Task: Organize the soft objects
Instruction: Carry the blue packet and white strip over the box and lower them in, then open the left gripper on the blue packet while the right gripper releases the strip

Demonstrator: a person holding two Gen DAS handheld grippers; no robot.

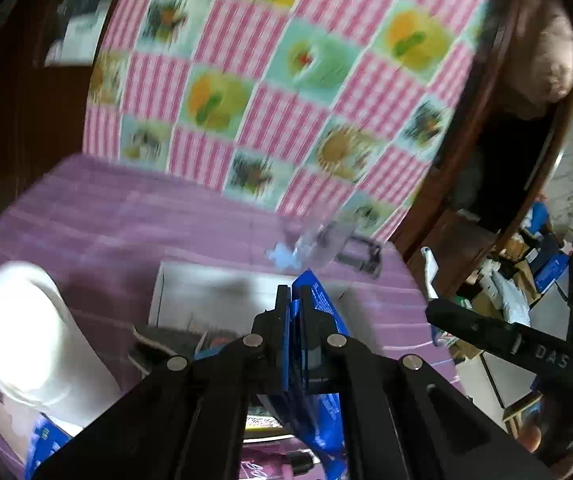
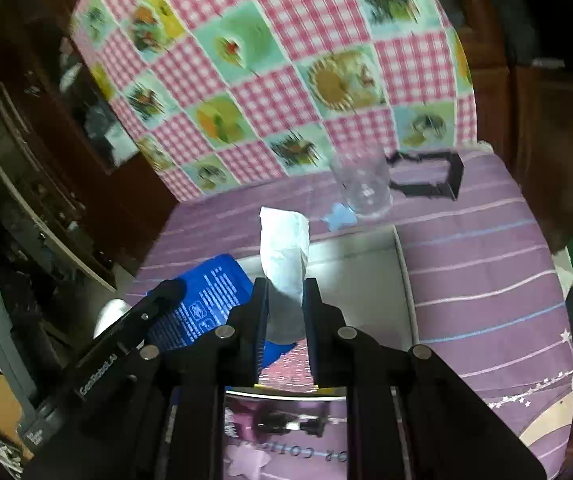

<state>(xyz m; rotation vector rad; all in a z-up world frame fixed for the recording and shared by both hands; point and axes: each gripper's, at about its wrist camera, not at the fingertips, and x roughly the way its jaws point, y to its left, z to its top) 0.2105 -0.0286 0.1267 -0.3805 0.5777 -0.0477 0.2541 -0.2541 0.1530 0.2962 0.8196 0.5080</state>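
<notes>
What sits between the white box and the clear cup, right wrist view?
A small light-blue piece on the purple cloth, beside the clear cup's base, just past the white box's far rim.

A tray (image 2: 404,280) lies on the bed (image 2: 486,264), with a glass (image 2: 366,188) at its one o'clock, a small frame (image 2: 426,176) just beside the glass, and an upright patterned panel (image 2: 270,80) behind.

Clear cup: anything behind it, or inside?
Behind the clear cup sits a black frame, partly hidden by it. A blue scrap lies beside its base. Nothing is visible inside, though blur limits certainty.
</notes>
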